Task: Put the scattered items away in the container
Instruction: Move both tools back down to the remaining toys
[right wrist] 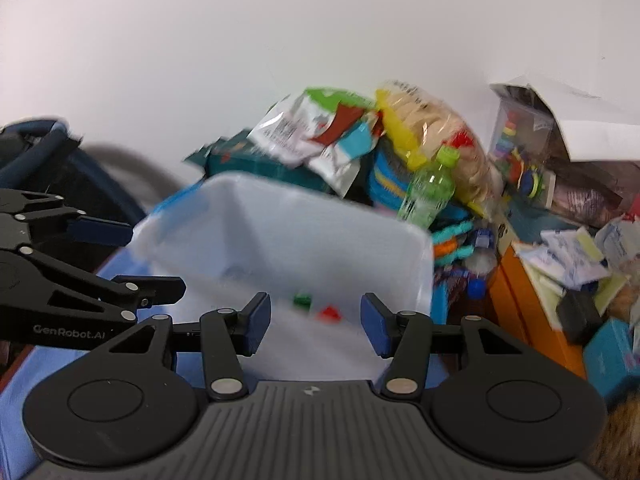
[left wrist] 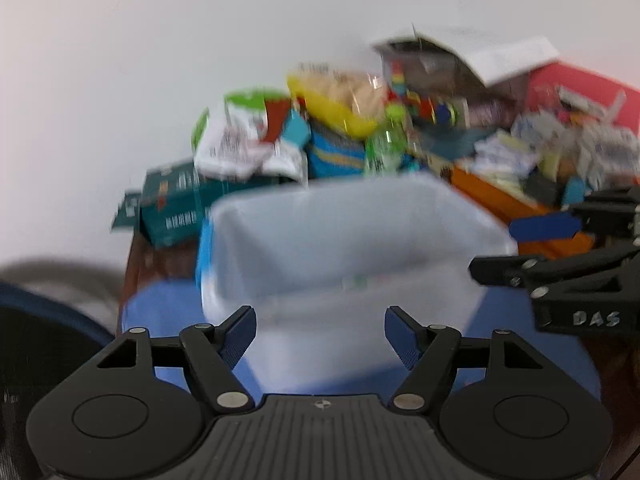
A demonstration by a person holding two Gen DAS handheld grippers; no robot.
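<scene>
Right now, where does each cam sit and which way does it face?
Left wrist: on the left gripper, facing the translucent container; own open fingers low, right gripper at right edge.
Right wrist: on the right gripper, same heading; left gripper at left edge.
Shared: container, green bottle, clutter pile.

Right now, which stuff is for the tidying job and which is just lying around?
For the job: clear container; small green piece and red piece inside it; left gripper and right gripper, both open.

Just lying about: green bottle, snack bags, orange box, teal box.
</scene>
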